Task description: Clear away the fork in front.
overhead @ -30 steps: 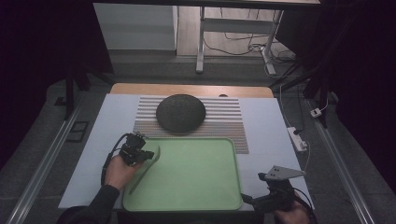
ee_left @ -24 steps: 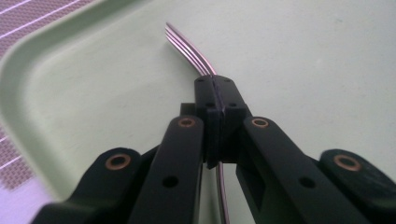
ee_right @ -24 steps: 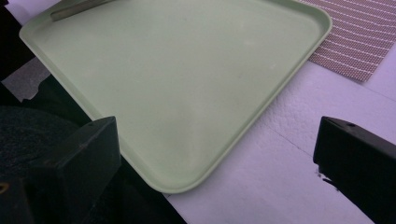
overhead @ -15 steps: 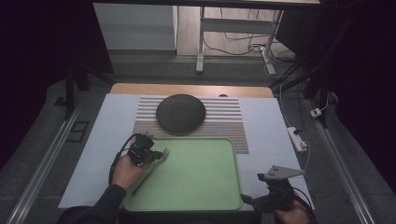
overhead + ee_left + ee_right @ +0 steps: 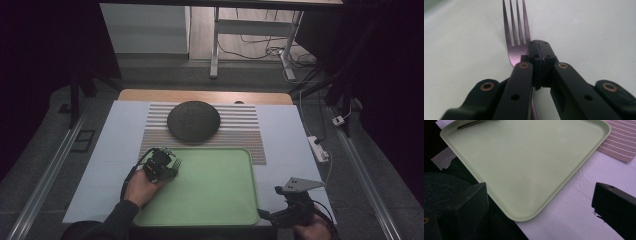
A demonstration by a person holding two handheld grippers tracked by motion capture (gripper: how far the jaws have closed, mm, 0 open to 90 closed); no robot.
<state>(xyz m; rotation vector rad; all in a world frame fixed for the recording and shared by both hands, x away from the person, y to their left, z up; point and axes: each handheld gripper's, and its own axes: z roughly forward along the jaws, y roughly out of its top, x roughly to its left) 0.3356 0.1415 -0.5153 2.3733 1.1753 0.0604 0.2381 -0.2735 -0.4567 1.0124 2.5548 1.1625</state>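
Fork (image 5: 515, 37) in left claw (image 5: 537, 43), unmarked

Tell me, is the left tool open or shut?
Shut. In the left gripper view the left tool has its jaws pressed together on a fork, over the green tray.
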